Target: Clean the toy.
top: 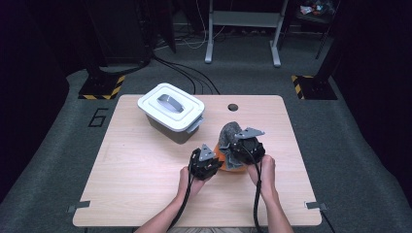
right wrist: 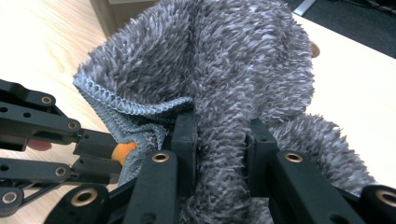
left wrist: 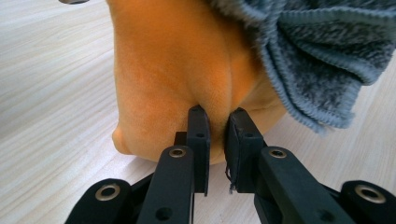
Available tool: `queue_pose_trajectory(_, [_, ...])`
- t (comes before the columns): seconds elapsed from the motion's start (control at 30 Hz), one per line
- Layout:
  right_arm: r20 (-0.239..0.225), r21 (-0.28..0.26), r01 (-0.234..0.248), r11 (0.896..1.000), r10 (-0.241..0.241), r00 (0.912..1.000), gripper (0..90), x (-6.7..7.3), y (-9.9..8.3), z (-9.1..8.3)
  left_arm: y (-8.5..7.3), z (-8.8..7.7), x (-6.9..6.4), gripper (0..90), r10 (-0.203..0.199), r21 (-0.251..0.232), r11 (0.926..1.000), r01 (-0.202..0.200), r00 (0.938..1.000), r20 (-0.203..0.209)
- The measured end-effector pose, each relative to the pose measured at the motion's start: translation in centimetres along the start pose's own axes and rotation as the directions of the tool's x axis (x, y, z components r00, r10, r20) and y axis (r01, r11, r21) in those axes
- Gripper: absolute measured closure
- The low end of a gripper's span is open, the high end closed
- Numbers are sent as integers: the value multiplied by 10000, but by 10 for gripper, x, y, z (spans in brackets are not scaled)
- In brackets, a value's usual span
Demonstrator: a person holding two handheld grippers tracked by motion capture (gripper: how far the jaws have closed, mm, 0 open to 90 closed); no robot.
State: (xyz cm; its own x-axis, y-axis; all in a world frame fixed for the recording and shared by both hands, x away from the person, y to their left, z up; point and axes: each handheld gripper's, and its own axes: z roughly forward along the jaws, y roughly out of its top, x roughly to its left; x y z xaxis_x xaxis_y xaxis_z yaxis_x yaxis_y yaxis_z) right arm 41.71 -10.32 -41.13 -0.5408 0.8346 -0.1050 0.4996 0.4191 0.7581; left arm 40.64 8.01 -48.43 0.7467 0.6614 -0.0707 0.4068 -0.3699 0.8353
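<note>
A light wooden table (top: 141, 170) is seen, on which a white-lidded grey bin (top: 171, 112) and an orange cloth (left wrist: 173, 70) under a grey towel (right wrist: 224, 70) are resting.

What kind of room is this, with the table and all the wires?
Probably a lab or workshop for recording handling tasks. A lone wooden table stands on grey carpet, black cables trail across the floor, and yellow-black hazard tape marks stand bases.
</note>
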Motion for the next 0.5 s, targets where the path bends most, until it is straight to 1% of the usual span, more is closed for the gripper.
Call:
queue_pose_trajectory(0.07, [11,8,3,10000,-3,10000,701,-3,-1,-1,0,1,0,808,-35,5,10000,35,10000,16])
queue_pose_trajectory(0.13, [91,7,-177,9998,177,9998,701,-3,-3,-2,0,1,0,809,-45,-12,10000,45,10000,-16])
queue_pose_trajectory(0.23, [172,87,-308,9995,307,9994,700,-7,-5,-5,-1,1,1,808,-167,-30,9999,167,9999,22])
queue_pose_trajectory(0.3, [245,66,-339,9994,337,9991,699,-11,-8,-5,-1,1,2,808,-171,-17,9999,171,9998,43])
queue_pose_trajectory(0.43, [323,135,-673,9976,669,9972,698,-18,-14,-7,-1,1,2,806,-136,-3,9999,136,9999,31])
queue_pose_trajectory(0.5, [372,216,-736,9971,728,9967,698,-22,-17,-8,-1,1,3,805,-134,3,9999,134,9999,39])
